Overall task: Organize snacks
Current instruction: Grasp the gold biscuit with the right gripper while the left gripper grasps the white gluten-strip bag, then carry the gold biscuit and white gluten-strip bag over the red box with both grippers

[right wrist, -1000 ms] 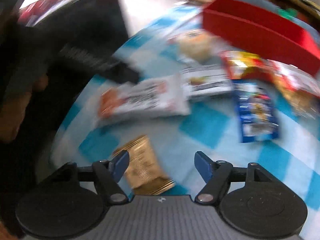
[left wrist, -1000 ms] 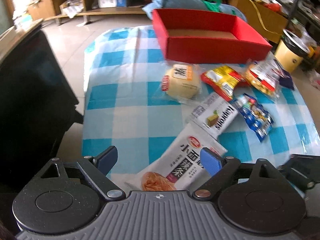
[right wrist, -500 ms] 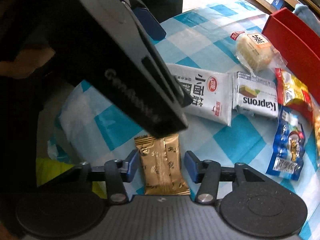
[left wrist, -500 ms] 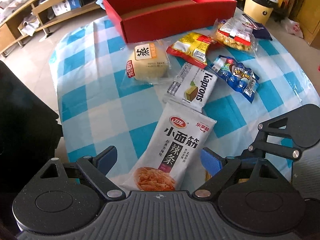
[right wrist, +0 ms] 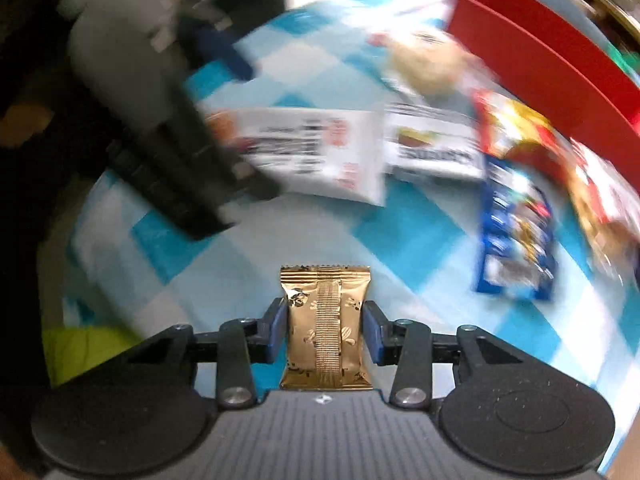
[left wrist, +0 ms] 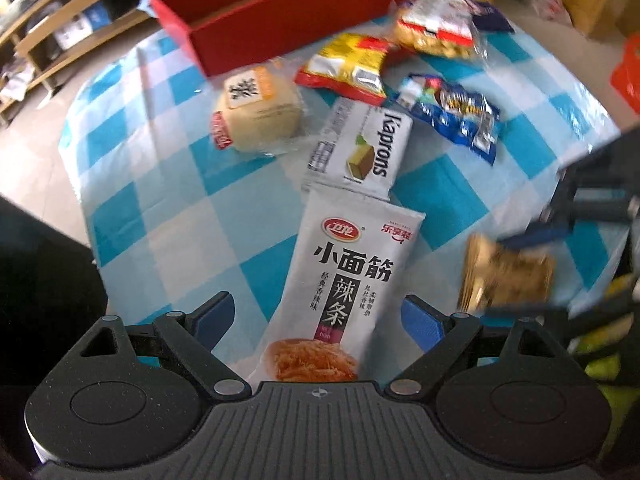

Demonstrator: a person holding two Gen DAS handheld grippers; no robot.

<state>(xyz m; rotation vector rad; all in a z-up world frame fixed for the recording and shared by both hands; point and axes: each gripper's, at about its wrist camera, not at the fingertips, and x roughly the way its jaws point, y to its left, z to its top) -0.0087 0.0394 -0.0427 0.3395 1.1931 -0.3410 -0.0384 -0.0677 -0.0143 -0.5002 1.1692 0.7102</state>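
Gold packet point(right wrist: 325, 328) now pinched, right gripper point(right wrist: 325, 330) fingers closing, left gripper point(left wrist: 318, 320) steeply downward, fingers wide, empty.

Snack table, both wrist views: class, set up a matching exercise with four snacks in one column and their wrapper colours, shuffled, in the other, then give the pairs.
Things
1. small packet between the right gripper's closing jaws
2. Kaprons wafer pack
3. packet right of the Kaprons pack
4. box at the far side of the table

Colours
A. red
B. gold
C. blue
D. white

Pairs: 1-B, 2-D, 3-C, 4-A
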